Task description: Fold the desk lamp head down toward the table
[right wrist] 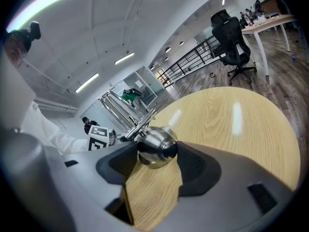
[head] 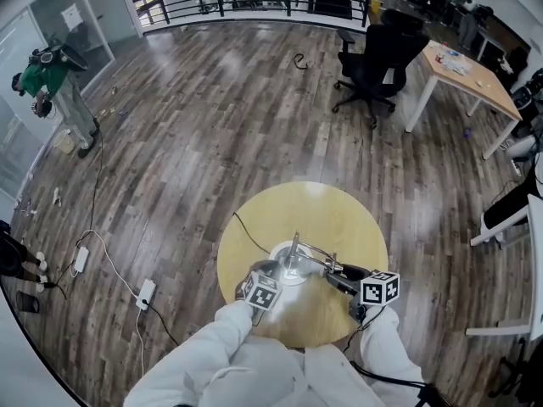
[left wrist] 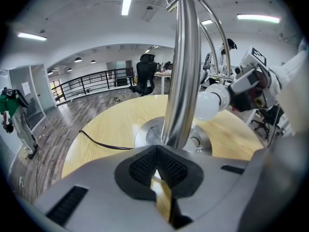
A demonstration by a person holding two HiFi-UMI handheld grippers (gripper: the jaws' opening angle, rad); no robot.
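Observation:
A chrome desk lamp stands on the round wooden table (head: 339, 219). Its round base (head: 288, 271) is near the table's middle, and its post (left wrist: 183, 71) rises just beyond my left gripper (left wrist: 157, 149). That gripper's pad tips meet at the foot of the post, so it is shut with nothing between them. The lamp head (right wrist: 153, 146), a chrome dome with a white bulb (left wrist: 210, 103), hangs low over the table. My right gripper (right wrist: 157, 152) is open, and the head sits between its pads. In the head view the right gripper (head: 344, 280) is to the right of the base.
The lamp's dark cable (left wrist: 104, 141) runs off the table's left side to a power strip (head: 146, 293) on the wood floor. A black office chair (head: 373, 58) and a desk (head: 471, 70) stand far off, and a person in green (head: 47, 75) is at the far left.

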